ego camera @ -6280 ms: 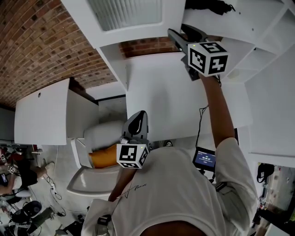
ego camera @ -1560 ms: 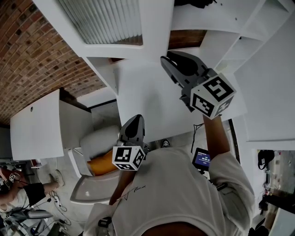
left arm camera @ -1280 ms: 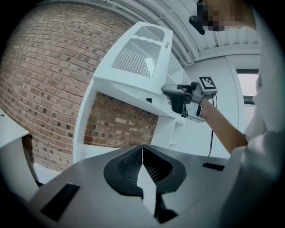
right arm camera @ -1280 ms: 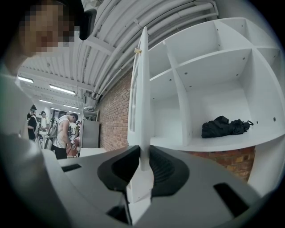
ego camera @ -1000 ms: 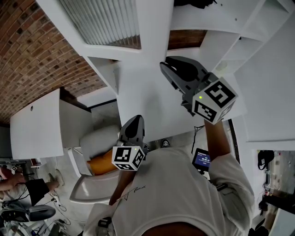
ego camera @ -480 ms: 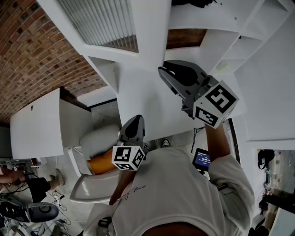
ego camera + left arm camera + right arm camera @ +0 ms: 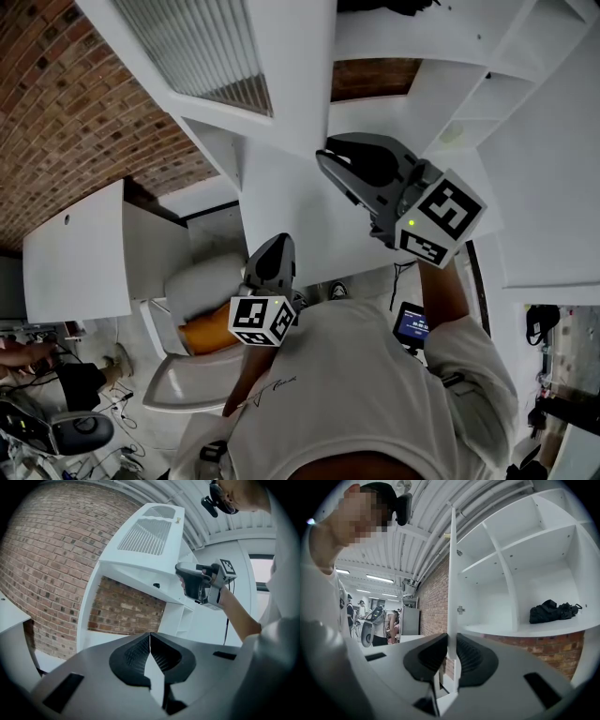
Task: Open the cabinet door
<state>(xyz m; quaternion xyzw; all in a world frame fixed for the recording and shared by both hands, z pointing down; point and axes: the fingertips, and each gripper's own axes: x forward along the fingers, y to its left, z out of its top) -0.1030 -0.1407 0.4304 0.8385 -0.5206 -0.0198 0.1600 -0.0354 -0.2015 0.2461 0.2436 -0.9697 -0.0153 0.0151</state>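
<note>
The white cabinet door (image 7: 295, 66), with a ribbed glass panel (image 7: 192, 42), stands swung out from the cabinet. My right gripper (image 7: 323, 157) is shut on its free edge. In the right gripper view the thin door edge (image 7: 452, 573) runs up from between the pads of the right gripper (image 7: 451, 656), which press on it from both sides. The open white shelves (image 7: 520, 559) lie to its right. My left gripper (image 7: 278, 242) hangs lower, away from the door, shut and empty. From the left gripper (image 7: 150, 637) I see the door (image 7: 150, 536) and the right gripper (image 7: 197, 581) at its edge.
A black bag (image 7: 553, 610) lies on a shelf inside the cabinet. A lower white door (image 7: 75, 253) stands open at the left, in front of the brick wall (image 7: 75, 112). Below it is a white tub (image 7: 187, 384) with something orange (image 7: 206, 328). People and equipment (image 7: 370, 625) are behind.
The door has swung a little further out, leftward in the head view, and the right gripper has moved with it, still clamped on the edge. The left gripper has stayed put.
</note>
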